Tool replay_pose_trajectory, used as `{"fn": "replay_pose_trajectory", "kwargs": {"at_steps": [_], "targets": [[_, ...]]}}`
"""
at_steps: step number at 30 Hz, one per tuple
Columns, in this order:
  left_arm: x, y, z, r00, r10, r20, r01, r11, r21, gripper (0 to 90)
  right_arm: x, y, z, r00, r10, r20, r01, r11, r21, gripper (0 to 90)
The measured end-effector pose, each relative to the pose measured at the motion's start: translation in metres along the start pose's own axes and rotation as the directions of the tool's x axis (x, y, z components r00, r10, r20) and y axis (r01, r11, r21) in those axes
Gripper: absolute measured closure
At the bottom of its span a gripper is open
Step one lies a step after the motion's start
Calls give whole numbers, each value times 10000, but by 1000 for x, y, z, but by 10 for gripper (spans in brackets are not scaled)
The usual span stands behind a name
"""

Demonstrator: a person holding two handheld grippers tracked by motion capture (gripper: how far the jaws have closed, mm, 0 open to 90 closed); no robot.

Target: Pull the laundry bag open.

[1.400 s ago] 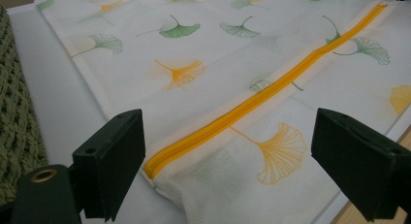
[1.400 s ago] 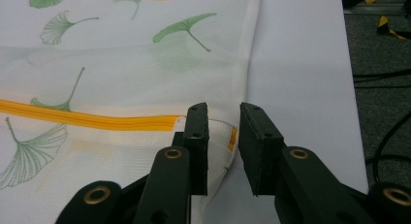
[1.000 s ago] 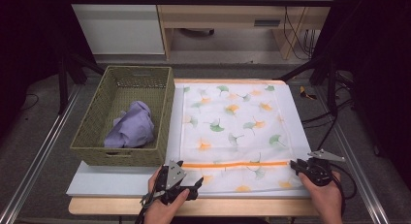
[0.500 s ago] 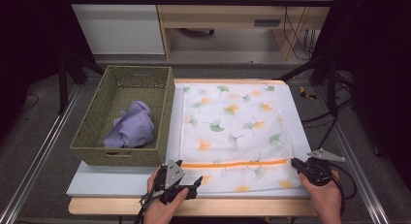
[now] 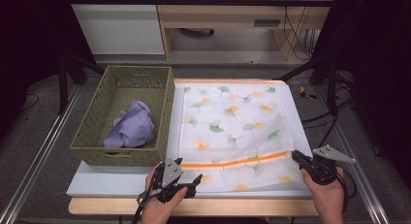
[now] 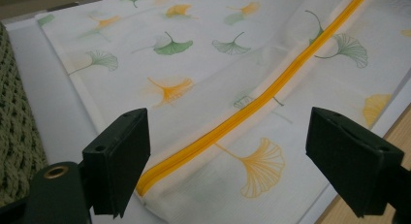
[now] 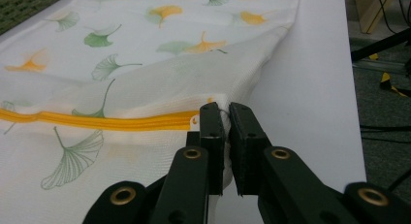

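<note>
Mesh laundry bag (image 5: 232,129) lies flat on the white tabletop (image 5: 111,178), printed with green and orange ginkgo leaves, orange zipper (image 5: 232,163) running across its near end. Right gripper (image 5: 296,157) sits at the bag's near right corner; in the right gripper view its jaws are pinched together on the white fabric edge right at the zipper's end (image 7: 194,120), the mesh pulled up slightly into a small ridge there. Right hand (image 5: 328,195) holds it from the table's near edge. Left gripper (image 5: 186,178) is at the bag's near left corner, jaws wide apart; in the left gripper view they straddle the zipper's left end (image 6: 145,183), with the bag corner lying between and below them, holding nothing, whether they touch the fabric can't be told. Left hand (image 5: 157,209) is at the near edge, by the wooden table rim (image 5: 242,207). Green woven basket (image 5: 92,136) stands just left of the bag, touching or nearly touching its left edge, with a crumpled lavender cloth (image 5: 133,127) inside toward its near right part. Basket weave also shows at the far left of the left gripper view (image 6: 14,132). Bag is zipped shut along the visible length.
</note>
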State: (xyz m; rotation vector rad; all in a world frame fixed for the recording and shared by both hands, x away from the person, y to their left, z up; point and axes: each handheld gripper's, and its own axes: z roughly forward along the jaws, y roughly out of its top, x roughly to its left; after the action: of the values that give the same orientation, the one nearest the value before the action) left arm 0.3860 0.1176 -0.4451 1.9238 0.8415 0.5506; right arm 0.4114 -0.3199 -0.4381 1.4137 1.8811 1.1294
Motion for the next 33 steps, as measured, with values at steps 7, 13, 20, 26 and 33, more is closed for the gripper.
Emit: {"fn": "replay_pose_trajectory", "kwargs": {"at_steps": [7,13,20,26,33], "targets": [[0,16,12,9990,438,55,-438,9990,131,152,5,17,-1,9993,-256,-290,259,9996,104,849],[-5,44,31,9987,486,-153,-483,9986,201,185,11,26,5,9980,-422,-468,428,9990,116,849],[-22,79,50,9973,737,-2,-737,9966,-366,241,16,19,5,9961,-604,-645,616,9980,168,848],[-38,89,66,9990,378,238,-360,9970,-690,326,14,14,7,9965,-403,-730,419,9989,210,848],[-68,89,77,9938,835,738,-766,9928,-917,516,15,8,7,9955,-449,-840,459,9989,97,849]]}}
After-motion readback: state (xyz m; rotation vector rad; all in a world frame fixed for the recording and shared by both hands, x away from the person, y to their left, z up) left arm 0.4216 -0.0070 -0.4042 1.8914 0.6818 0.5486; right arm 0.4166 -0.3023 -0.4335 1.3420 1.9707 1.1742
